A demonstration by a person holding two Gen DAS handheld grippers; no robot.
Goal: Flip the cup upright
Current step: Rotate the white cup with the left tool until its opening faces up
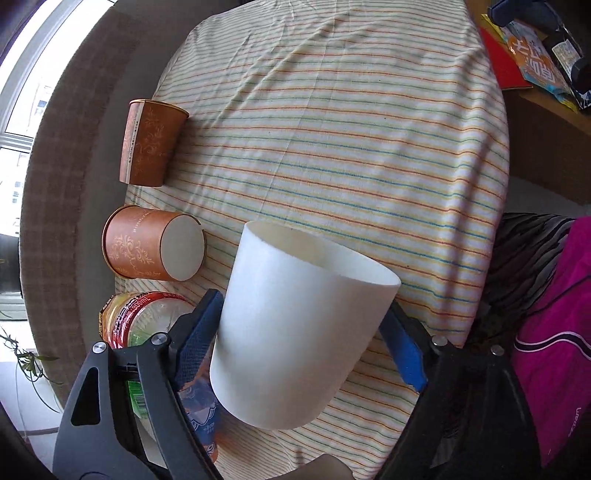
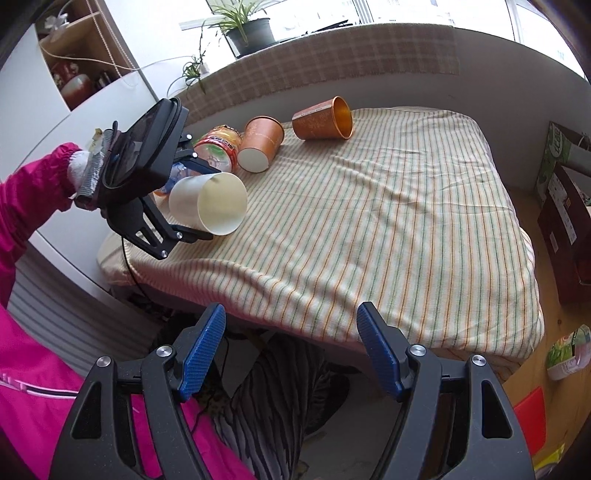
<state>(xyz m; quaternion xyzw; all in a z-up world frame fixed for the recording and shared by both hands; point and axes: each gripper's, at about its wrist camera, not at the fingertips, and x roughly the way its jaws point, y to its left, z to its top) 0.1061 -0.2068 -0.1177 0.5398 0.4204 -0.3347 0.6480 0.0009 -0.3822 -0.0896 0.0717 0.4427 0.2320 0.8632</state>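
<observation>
My left gripper (image 1: 301, 332) is shut on a white paper cup (image 1: 295, 332) and holds it tilted above the striped tablecloth (image 1: 351, 147), its open mouth facing away from the camera. In the right wrist view the white cup (image 2: 208, 203) hangs in the left gripper (image 2: 192, 199) over the table's left corner, mouth toward the right. My right gripper (image 2: 290, 347) is open and empty, off the table's near edge.
Two orange paper cups (image 1: 151, 144) (image 1: 155, 243) lie on their sides at the table's edge, also in the right wrist view (image 2: 323, 120) (image 2: 260, 144). A plastic bottle with a red label (image 1: 140, 325) lies beside them. A potted plant (image 2: 251, 31) stands on the sill.
</observation>
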